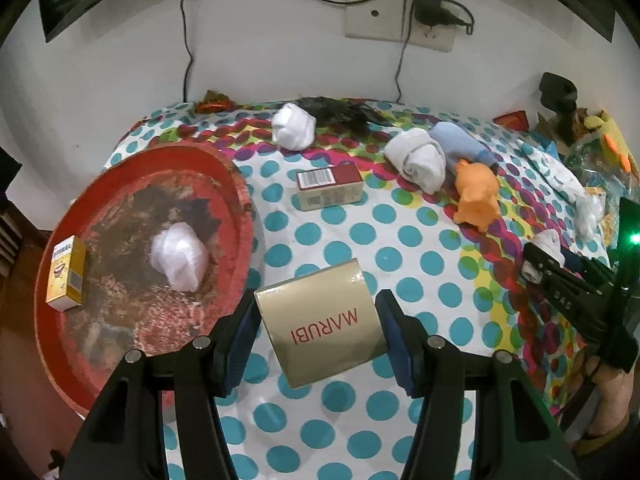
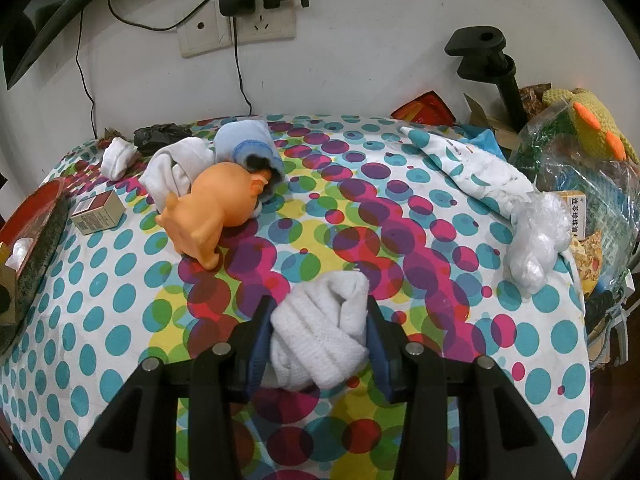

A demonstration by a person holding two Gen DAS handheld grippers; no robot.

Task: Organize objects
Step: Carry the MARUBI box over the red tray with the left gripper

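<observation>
The left gripper clamps a gold box marked MARUBI between its blue pads, jaws partly closed on its sides, above the dotted tablecloth just right of the red tray. The right gripper squeezes a rolled white sock, jaws narrowed onto it. In the tray lie a white bundle and a yellow carton. Farther back sit a red-and-cream box, an orange toy pig and more rolled socks
</observation>
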